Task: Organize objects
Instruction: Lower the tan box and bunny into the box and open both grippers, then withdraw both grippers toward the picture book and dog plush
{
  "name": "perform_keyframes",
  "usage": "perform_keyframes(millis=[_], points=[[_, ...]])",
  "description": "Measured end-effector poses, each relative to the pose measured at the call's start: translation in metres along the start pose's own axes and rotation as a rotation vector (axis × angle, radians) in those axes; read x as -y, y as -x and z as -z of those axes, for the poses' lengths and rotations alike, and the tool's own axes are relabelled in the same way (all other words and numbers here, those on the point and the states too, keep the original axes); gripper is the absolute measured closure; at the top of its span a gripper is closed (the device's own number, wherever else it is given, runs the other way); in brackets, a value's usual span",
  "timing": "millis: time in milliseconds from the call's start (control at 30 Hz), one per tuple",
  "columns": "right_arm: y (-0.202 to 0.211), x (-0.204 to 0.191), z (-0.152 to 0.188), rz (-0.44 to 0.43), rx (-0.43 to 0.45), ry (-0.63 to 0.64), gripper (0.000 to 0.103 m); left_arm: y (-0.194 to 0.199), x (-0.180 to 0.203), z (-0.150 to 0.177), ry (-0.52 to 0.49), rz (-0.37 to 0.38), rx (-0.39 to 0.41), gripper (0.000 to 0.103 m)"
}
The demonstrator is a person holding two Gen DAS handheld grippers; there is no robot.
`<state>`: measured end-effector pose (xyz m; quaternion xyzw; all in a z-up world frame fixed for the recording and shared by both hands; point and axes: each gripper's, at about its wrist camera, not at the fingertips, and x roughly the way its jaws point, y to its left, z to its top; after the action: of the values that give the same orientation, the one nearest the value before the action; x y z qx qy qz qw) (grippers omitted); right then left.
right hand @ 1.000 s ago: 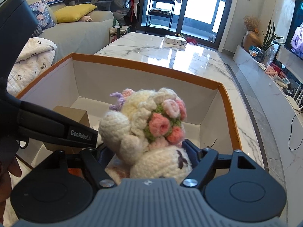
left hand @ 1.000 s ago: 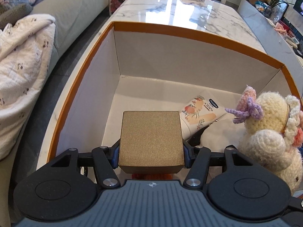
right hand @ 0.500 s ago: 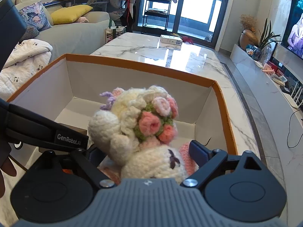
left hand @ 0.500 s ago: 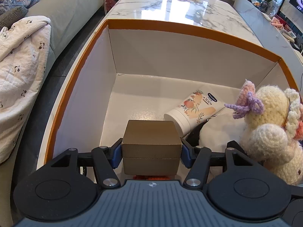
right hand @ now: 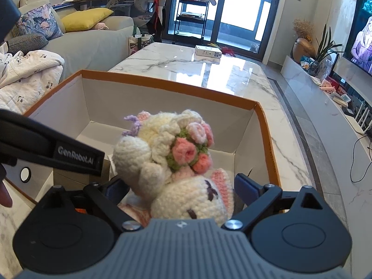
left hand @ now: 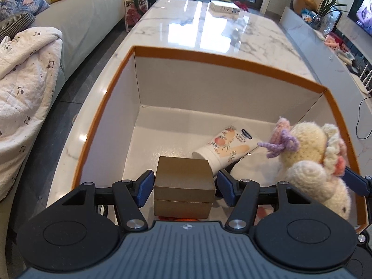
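A gold lidded box [left hand: 183,176] sits low at the near end of the orange-rimmed white bin [left hand: 209,62]. My left gripper [left hand: 184,184] straddles it with a thin gap showing at the blue pads [left hand: 224,187], so it stands open. A cream crochet doll with pink flowers [right hand: 167,153] rests at the bin's near right, also seen in the left wrist view [left hand: 311,162]. My right gripper [right hand: 180,188] is around the doll; its jaws are opening and its pads stand off the doll. A peach-printed white tube [left hand: 225,148] lies on the bin floor.
The bin stands on a long marble table [left hand: 209,30] with a small white carton [left hand: 224,8] at the far end. A sofa with a patterned blanket [left hand: 23,69] runs along the left. A low TV console [right hand: 325,86] lines the right. A fingertip [right hand: 4,195] shows at the left edge.
The gold box has gone down into the bin, and the left pads have eased off its sides. The right jaws have spread wide, away from the crochet doll.
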<state>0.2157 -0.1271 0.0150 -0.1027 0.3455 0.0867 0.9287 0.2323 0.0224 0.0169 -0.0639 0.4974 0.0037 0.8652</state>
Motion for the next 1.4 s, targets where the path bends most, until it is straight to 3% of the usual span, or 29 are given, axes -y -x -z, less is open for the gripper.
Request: perform_keyframes(millis=[300, 667, 867, 967, 1200, 1400], points=[[0.021, -0.002, -0.001, -0.014, 0.055, 0.028, 0.005, 0.022, -0.002, 0.002, -0.005, 0.076, 0.079, 0.033], [0.053, 0.010, 0.000, -0.067, 0.115, -0.033, 0.004, 0.062, -0.022, 0.005, 0.047, 0.191, 0.196, 0.033], [0.076, 0.031, 0.012, -0.161, 0.107, -0.093, 0.004, 0.092, -0.037, 0.025, -0.013, 0.228, 0.253, 0.033], [0.092, 0.037, 0.024, -0.219, 0.092, -0.117, 0.003, 0.105, -0.043, 0.043, -0.062, 0.212, 0.271, 0.032], [0.110, 0.024, 0.063, -0.352, -0.011, -0.124, 0.002, 0.104, -0.036, 0.085, -0.209, 0.166, 0.210, 0.029], [0.106, -0.001, 0.092, -0.398, -0.102, -0.136, 0.002, 0.076, -0.036, 0.098, -0.174, 0.157, 0.093, 0.029]])
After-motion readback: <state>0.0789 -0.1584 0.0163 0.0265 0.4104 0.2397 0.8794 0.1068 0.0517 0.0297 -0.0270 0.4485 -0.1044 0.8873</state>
